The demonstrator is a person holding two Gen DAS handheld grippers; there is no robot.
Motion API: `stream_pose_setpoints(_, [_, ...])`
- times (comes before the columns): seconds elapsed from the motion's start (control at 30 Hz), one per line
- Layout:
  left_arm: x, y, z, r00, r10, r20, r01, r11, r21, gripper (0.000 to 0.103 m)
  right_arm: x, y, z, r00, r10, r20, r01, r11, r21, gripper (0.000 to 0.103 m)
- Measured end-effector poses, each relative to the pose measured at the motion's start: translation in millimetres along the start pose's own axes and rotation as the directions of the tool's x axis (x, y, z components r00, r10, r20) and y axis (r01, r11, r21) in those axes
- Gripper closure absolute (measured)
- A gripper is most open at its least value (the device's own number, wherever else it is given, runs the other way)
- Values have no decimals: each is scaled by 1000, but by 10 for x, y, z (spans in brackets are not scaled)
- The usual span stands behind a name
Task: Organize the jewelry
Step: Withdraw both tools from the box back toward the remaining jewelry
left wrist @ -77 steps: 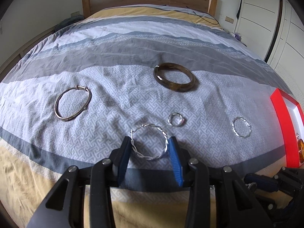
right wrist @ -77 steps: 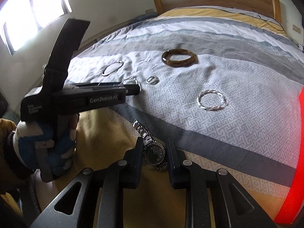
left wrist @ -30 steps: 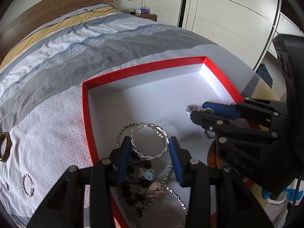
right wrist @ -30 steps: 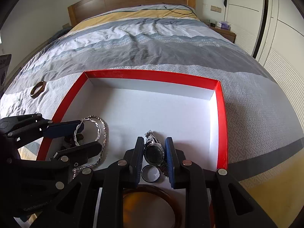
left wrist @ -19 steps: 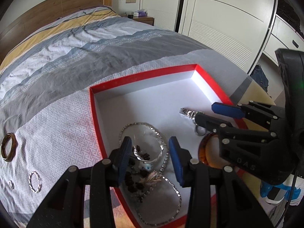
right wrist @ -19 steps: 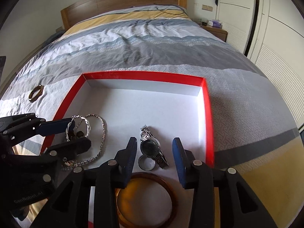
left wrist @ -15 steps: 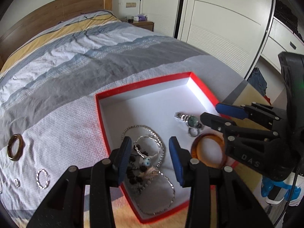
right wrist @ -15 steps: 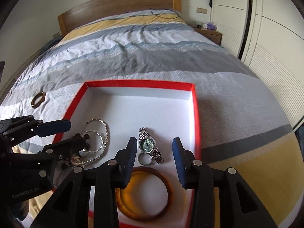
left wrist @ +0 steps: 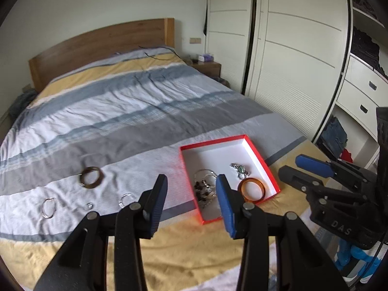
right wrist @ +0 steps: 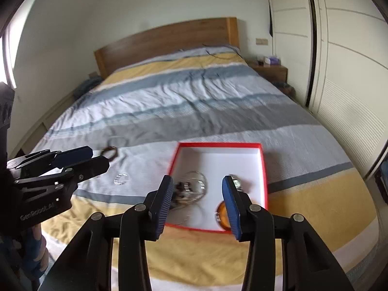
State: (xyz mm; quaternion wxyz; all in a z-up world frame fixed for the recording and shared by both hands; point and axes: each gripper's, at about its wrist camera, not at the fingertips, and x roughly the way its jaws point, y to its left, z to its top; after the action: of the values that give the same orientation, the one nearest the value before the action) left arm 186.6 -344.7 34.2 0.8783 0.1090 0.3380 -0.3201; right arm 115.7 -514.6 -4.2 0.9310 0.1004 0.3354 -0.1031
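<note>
A red box [left wrist: 260, 156] with a white inside lies on the bed; it also shows in the right wrist view [right wrist: 264, 169]. It holds a silver watch [left wrist: 238, 168], an amber bangle [left wrist: 252, 188], silver hoops and chains [left wrist: 206, 175] and dark beads. On the duvet left of the box lie a brown bangle [left wrist: 91, 177], a thin silver bracelet [left wrist: 47, 207], a small ring [left wrist: 89, 205] and a twisted silver hoop [left wrist: 126, 200]. My left gripper [left wrist: 191, 194] is open and empty, high above the bed. My right gripper [right wrist: 197, 194] is open and empty above the box.
The bed has a striped grey, white and yellow duvet [left wrist: 109, 126] and a wooden headboard [left wrist: 97, 46]. White wardrobe doors [left wrist: 291, 60] stand on the right. A bedside table [right wrist: 269, 70] stands by the headboard.
Both grippers let go of their loads in the box, the hoop from the left and the watch from the right. Both have since lifted up and back from the box.
</note>
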Motion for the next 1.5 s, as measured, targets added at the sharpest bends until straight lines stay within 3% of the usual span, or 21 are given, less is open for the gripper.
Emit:
stream_pose_setpoints(0.43, [-1717,318,-553,982,121,145,-112,992,-64,58,-1463,749,-293,989,67,130,-64,998,-22,55])
stream_pose_setpoints(0.63, [-2564,535,-777,942,229,247,-203,971,-125,53,-2064,1152,-436,972,118,205,-105,992,-73,47])
stream_pose_setpoints(0.9, [-3459,747,-1024,869,351,349,-298,934,-198,48,-2621,1751,-598,943,211,257,-166,968,-187,40])
stream_pose_setpoints(1.0, [-3596,900,-1143,859,375,350,-303,921,-243,47,-2678,1947,-651,936,241,257,-184,956,-226,39])
stream_pose_setpoints(1.23, [-3550,1334,-1398,860,405,309,-293,889,-351,47,-2612,2235,-740,942,259,212,-193,938,-287,39])
stream_pose_setpoints(1.5, [-3182,1736,-1494,871,432,236,-319,860,-398,47,-2186,2252,-637,956,246,160,-199,945,-261,39])
